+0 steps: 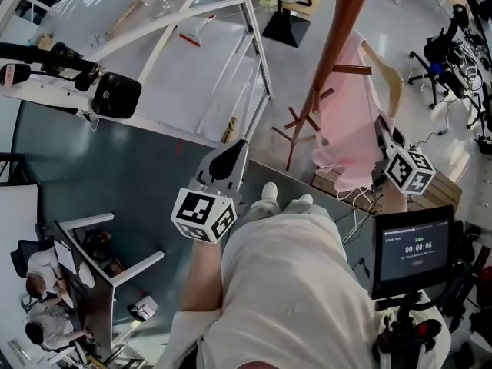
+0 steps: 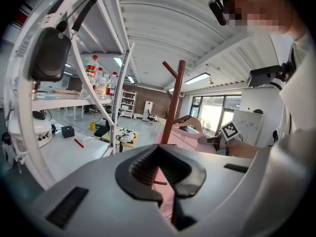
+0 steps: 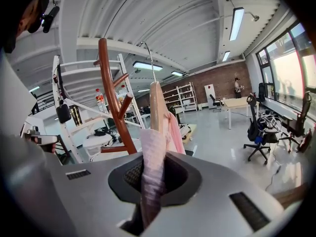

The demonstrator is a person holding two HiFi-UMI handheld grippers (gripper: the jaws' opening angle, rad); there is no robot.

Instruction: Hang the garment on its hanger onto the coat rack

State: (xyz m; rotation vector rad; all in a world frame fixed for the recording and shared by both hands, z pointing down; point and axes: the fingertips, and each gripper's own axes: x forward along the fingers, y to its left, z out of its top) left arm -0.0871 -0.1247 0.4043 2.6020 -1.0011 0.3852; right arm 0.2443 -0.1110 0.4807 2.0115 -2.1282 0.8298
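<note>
A pink garment [image 1: 350, 121] hangs on a pale wooden hanger [image 1: 388, 71] right beside the brown wooden coat rack [image 1: 338, 37]. My right gripper [image 1: 382, 141] is shut on the garment's fabric just under the hanger. In the right gripper view the pink cloth [image 3: 152, 157] runs up between the jaws, with the hanger's metal hook [image 3: 148, 58] free in the air to the right of the rack's pole [image 3: 111, 93]. My left gripper [image 1: 231, 160] is shut and holds nothing, low and left of the rack; its view shows the rack [image 2: 175, 98] and garment [image 2: 190, 137] ahead.
A white metal shelf frame [image 1: 231, 60] stands left of the rack, with a black round device [image 1: 115, 94] on an arm. A screen showing a timer [image 1: 411, 252] is at lower right. An office chair [image 1: 446, 60] stands at far right. People sit at lower left [image 1: 42, 283].
</note>
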